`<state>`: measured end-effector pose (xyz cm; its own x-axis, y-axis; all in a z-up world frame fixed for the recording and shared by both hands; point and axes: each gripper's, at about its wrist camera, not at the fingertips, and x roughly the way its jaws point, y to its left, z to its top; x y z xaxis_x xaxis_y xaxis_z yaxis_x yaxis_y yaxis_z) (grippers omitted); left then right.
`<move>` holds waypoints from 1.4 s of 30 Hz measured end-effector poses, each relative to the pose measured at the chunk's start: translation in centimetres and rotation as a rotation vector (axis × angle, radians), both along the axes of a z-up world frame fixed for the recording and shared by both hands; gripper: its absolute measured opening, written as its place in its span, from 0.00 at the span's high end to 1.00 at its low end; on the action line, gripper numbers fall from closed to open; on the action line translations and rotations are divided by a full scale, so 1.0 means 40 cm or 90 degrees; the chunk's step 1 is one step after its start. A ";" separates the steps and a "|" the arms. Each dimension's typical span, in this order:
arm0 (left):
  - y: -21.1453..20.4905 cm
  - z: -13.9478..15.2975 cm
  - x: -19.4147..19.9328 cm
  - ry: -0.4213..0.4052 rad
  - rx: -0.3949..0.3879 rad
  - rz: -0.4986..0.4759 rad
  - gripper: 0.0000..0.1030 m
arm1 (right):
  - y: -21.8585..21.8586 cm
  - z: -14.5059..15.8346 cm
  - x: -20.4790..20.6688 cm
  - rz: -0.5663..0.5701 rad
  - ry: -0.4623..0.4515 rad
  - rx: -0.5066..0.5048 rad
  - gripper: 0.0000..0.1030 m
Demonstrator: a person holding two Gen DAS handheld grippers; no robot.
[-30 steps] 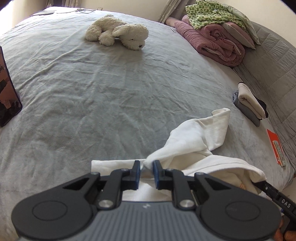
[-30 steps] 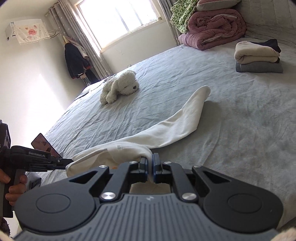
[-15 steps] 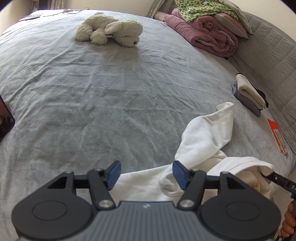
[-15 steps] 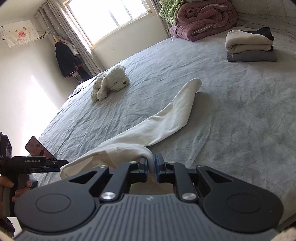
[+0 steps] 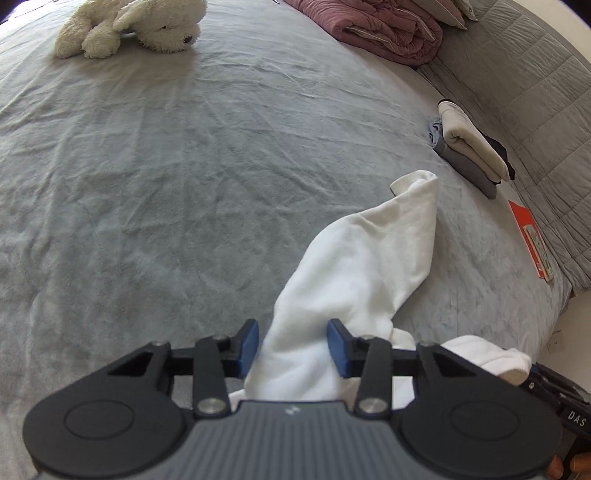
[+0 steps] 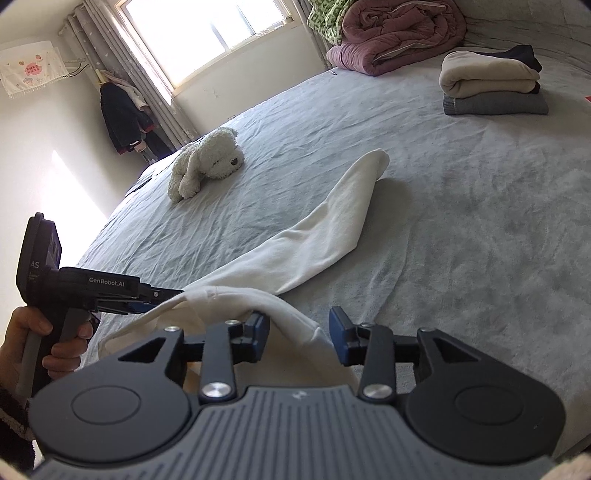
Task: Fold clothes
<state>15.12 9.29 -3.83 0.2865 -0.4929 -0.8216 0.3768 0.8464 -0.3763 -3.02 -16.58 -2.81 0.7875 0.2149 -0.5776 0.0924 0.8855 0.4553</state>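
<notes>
A white garment (image 5: pixel 365 266) lies bunched on the grey bed near its front edge, one sleeve stretched away across the cover. It also shows in the right wrist view (image 6: pixel 317 240). My left gripper (image 5: pixel 292 345) is open, with the cloth lying loose between its blue pads. My right gripper (image 6: pixel 299 334) is open too, a fold of the garment draped between its fingers. The left gripper's side shows in the right wrist view (image 6: pixel 110 291), held by a hand.
A white plush dog (image 5: pixel 129 29) lies far back on the grey bed (image 5: pixel 147 166). Folded clothes are stacked (image 5: pixel 472 155) at the right by a grey headboard. A maroon quilt (image 5: pixel 384 26) is piled behind. A red booklet (image 5: pixel 532 240) lies near the bed's edge.
Both grippers were shut on the white garment a second ago. The left opened first, then the right. The garment has dropped onto the bed.
</notes>
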 end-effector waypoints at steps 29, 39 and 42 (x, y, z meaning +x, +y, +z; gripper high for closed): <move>0.350 0.064 -0.214 -0.092 -0.115 0.253 0.98 | 0.003 0.040 0.015 0.017 -0.049 -0.063 0.88; 0.225 0.103 -0.180 -0.140 -0.104 0.114 0.52 | 0.035 0.047 -0.019 0.005 -0.035 -0.081 0.88; 0.155 0.102 -0.152 -0.140 -0.090 0.042 0.40 | 0.040 0.049 -0.021 0.006 -0.033 -0.087 0.88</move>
<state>9.02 15.50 0.24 0.4859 -0.5727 -0.6602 0.4082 0.8166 -0.4080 -3.86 -14.97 -0.84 0.8153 0.1437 -0.5610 0.0641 0.9404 0.3341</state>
